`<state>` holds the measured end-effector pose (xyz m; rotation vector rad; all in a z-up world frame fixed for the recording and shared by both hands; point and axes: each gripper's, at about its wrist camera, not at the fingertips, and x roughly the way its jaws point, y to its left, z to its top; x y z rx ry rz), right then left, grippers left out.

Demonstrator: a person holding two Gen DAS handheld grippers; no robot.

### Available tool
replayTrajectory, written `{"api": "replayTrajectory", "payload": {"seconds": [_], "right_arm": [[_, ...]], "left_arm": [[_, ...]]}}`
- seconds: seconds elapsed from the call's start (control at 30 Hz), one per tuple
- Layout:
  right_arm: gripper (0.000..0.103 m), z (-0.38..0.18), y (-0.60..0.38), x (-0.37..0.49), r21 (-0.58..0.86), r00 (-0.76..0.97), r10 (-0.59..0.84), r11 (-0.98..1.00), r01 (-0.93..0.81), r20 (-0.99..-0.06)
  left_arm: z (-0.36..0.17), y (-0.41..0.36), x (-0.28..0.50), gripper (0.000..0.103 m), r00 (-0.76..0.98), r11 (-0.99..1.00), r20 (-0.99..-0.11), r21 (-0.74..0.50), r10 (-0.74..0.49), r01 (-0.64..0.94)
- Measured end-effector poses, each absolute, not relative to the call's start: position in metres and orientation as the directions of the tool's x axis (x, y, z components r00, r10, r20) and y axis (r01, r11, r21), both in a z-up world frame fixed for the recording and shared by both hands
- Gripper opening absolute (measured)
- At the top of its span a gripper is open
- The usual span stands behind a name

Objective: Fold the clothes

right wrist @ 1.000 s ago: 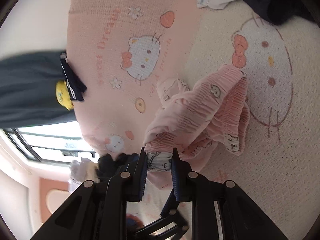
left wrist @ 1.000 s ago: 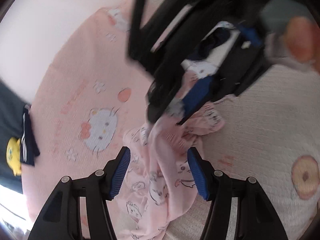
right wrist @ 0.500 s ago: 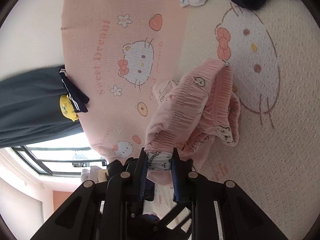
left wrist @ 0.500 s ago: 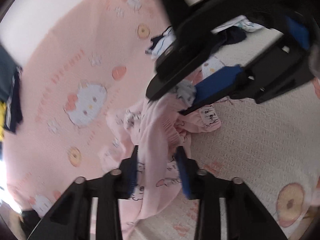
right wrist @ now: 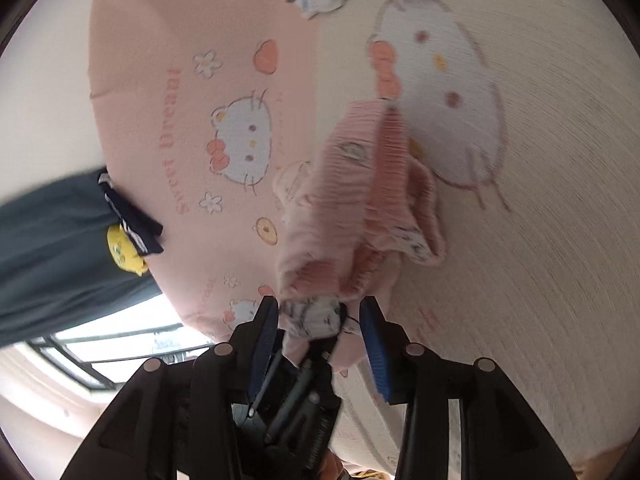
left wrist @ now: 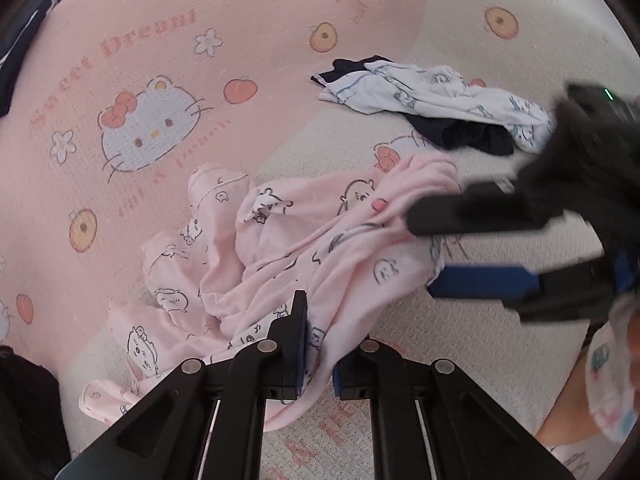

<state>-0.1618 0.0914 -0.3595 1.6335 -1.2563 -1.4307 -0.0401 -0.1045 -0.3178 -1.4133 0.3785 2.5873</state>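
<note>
A crumpled pink garment printed with little cartoon figures lies on the bedspread. My left gripper is shut on a fold at its near edge. In the left wrist view my right gripper reaches in from the right at the garment's other end. In the right wrist view the pink garment shows its gathered waistband. My right gripper has its jaws opening. A bunched white-lined bit of the cloth sits loose between them, and the right pad stands off it.
A pile of white and navy clothes lies further back on the bed. A dark grey garment with a yellow patch hangs off the left edge, above a window. A person's printed sleeve is at lower right.
My left gripper's jaws closed on the pink cloth while the hand rolled and shifted. My right gripper's jaws spread apart from the waistband they were pinching.
</note>
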Motion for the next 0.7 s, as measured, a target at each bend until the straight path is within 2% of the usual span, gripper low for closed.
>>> {"api": "replayTrajectory", "payload": {"seconds": [0.17, 0.33, 0.5, 0.7], "right_arm": [[0.043, -0.369, 0.099, -0.143, 0.894, -0.119, -0.939, -0.261, -0.365, -0.322], [0.050, -0.378, 0.099, -0.131, 0.884, -0.225, -0.937, -0.145, -0.445, -0.267], [0.050, -0.383, 0.088, -0.129, 0.882, -0.237, -0.938, -0.121, -0.455, -0.251], [0.050, -0.407, 0.078, -0.122, 0.826, -0.257, -0.946, -0.019, -0.563, -0.197]], "left_arm": [[-0.316, -0.100, -0.041, 0.008, -0.552, -0.947, -0.834, 0.163, 0.017, -0.276], [-0.313, -0.099, -0.041, 0.008, -0.535, -0.951, -0.844, 0.126, 0.046, -0.281], [-0.314, -0.098, -0.044, 0.008, -0.538, -0.952, -0.842, 0.121, 0.052, -0.281], [-0.311, -0.107, -0.050, 0.008, -0.534, -0.964, -0.841, 0.070, 0.081, -0.257]]}}
